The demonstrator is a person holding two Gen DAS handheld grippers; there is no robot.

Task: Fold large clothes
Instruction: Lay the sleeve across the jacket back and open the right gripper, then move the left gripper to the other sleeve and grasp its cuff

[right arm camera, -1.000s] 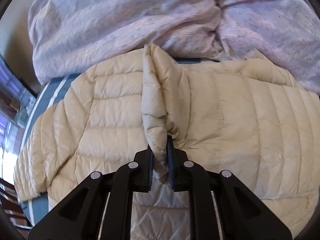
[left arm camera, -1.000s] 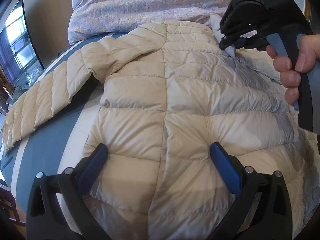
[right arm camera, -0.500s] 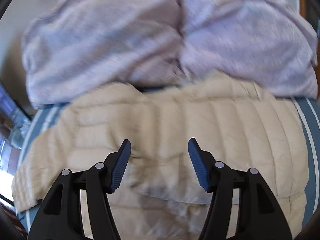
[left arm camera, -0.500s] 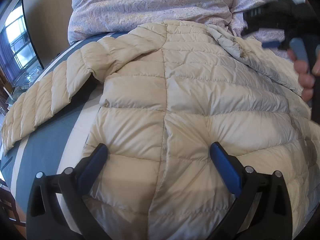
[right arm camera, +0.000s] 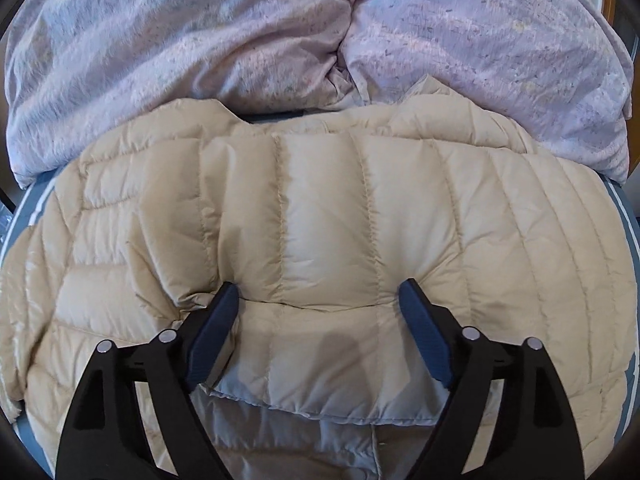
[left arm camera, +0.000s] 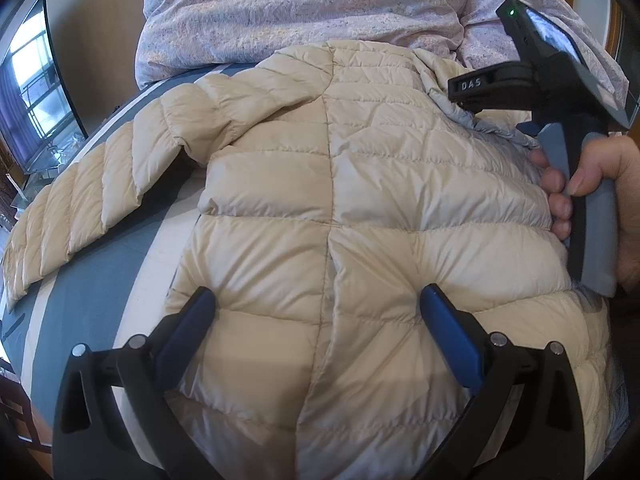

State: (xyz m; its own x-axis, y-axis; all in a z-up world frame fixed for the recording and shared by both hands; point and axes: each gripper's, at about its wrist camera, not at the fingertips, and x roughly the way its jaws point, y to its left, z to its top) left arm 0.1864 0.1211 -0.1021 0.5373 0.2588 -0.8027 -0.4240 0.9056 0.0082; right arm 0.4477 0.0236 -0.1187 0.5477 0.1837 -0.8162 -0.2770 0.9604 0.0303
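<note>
A beige quilted puffer jacket (left arm camera: 360, 184) lies spread on the bed, one sleeve (left arm camera: 80, 204) stretched out to the left. My left gripper (left arm camera: 316, 300) is open, its blue pads pressed down on the jacket's lower part. My right gripper (right arm camera: 318, 292) is open and empty, its fingertips resting on a folded-over flap of the jacket (right arm camera: 328, 240). The grey lining (right arm camera: 304, 440) shows below that flap. The right gripper's body and the hand holding it show in the left wrist view (left arm camera: 560, 92), at the jacket's right side.
A crumpled lilac duvet (right arm camera: 280, 40) is piled at the far side of the bed, touching the jacket's far edge. The blue and white striped bedsheet (left arm camera: 80, 304) shows at the left. A window (left arm camera: 28, 92) lies far left.
My right gripper let go of the jacket fold it was pinching, opened, and moved right and down onto the jacket. The released flap now lies flat. My left gripper has not moved.
</note>
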